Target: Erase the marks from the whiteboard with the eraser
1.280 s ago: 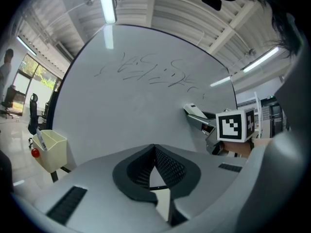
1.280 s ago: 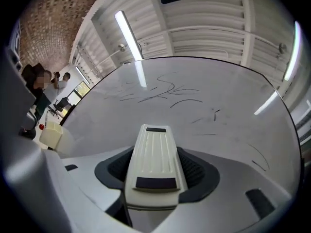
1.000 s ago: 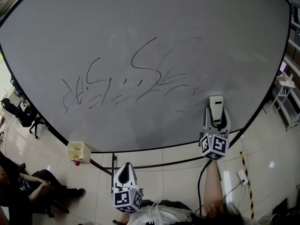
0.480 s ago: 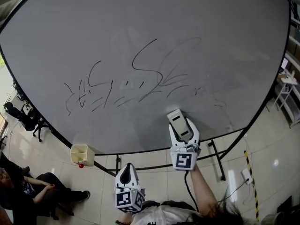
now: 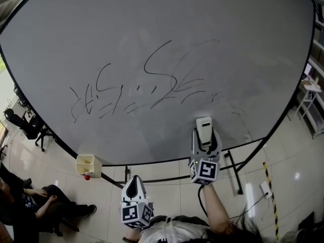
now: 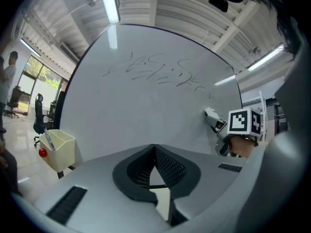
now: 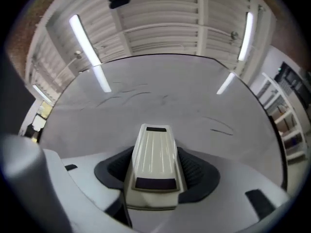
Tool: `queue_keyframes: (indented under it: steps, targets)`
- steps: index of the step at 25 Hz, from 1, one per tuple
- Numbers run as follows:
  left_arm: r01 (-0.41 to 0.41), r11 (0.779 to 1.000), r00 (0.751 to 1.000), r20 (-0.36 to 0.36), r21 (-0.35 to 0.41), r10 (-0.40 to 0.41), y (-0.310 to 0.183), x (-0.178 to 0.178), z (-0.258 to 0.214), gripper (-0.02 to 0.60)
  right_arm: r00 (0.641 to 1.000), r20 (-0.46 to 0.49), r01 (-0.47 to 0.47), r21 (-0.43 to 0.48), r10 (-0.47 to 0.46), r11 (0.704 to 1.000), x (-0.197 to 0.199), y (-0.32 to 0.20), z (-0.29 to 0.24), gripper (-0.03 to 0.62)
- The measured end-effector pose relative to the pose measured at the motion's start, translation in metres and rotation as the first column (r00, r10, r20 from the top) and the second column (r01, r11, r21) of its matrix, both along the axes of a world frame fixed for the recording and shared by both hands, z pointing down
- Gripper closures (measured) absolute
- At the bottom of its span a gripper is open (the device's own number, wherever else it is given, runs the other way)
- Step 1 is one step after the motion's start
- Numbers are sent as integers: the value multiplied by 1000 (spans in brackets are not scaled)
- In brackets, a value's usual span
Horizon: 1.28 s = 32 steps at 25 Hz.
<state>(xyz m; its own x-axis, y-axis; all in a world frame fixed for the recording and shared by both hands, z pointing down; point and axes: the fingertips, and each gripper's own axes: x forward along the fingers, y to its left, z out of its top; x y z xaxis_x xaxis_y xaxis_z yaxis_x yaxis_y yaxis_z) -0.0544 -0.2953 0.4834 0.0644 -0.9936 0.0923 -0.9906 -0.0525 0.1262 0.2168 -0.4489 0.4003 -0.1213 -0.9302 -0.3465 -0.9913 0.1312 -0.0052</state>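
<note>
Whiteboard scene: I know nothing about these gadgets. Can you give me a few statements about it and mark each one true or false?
1. The right gripper is clamped on the eraser. True.
2. The left gripper holds a marker pen. False: its jaws are together and hold nothing.
3. The whiteboard is wiped clean. False: black marks run across its middle.
4. A small cream box sits by the whiteboard's lower edge. True.
</note>
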Motion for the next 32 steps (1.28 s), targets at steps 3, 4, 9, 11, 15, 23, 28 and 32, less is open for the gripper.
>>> queue_keyframes:
  steps: [3,4,9,11,15,23,28,32]
  targets:
    - [-17,1000,1000,-5,7,17,-1,8,-2,586,979,-190,77,-16,-79,997,-60,9,6,312]
    - [-20,1000,1000,-6,8,21,0,10,-3,586,981,-178,71,-22,-74,997,-55,8,8,312]
    - [-5,1000,1000,8,-1,5,7,0,0,586,986,107,-117,-71,124,991,78,-10,23,312]
    - [10,1000,1000,2,-10,-10,9,-7,2,586,923,311,-195,-125,225,973,134,-11,31,312]
    - [21,1000,1000,-6,-13,-21,10,-11,2,586,767,590,-210,-138,251,968,177,-15,28,312]
    - [-81,997,996,-29,-13,81,-14,31,4,586,994,87,64,10,-65,998,27,-7,-13,312]
    - [-121,993,992,-26,-8,121,-14,45,2,586,936,323,-122,-87,143,989,149,-12,2,312]
    - [-87,996,996,-15,-18,87,-12,29,5,586,684,668,-247,-167,294,954,259,-12,32,312]
